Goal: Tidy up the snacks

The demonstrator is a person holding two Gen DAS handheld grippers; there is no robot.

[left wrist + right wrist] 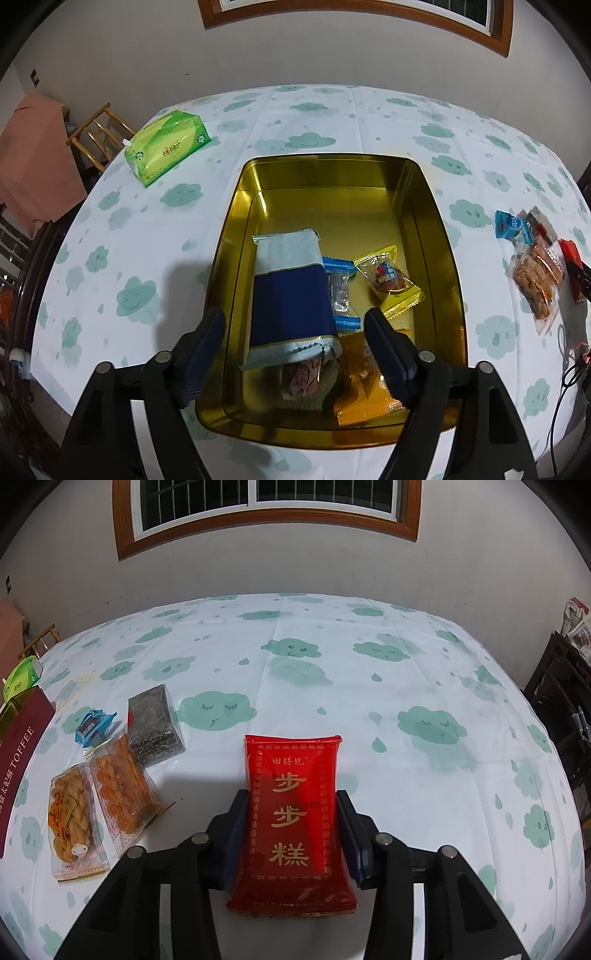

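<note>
In the left wrist view a gold tin [436, 236] sits mid-table. Inside it lie a blue-and-silver packet [291, 295], a small blue-ended packet [342, 291], a yellow packet [391, 280] and an orange packet [365, 387]. My left gripper [294, 314] hangs above the tin's near end, open, with its fingers well clear of the blue-and-silver packet. In the right wrist view my right gripper [291, 794] is shut on a red packet with gold characters [293, 812], a pad against each long edge, just over the tablecloth.
Left of the red packet lie two fried-twist packets [70, 812] [118, 786], a black sesame packet [155, 723] and a small blue candy [94, 725]. A maroon toffee lid [18, 753] is at the far left. A green tissue pack [166, 146] lies beyond the tin. Cables [569, 365] trail at the right.
</note>
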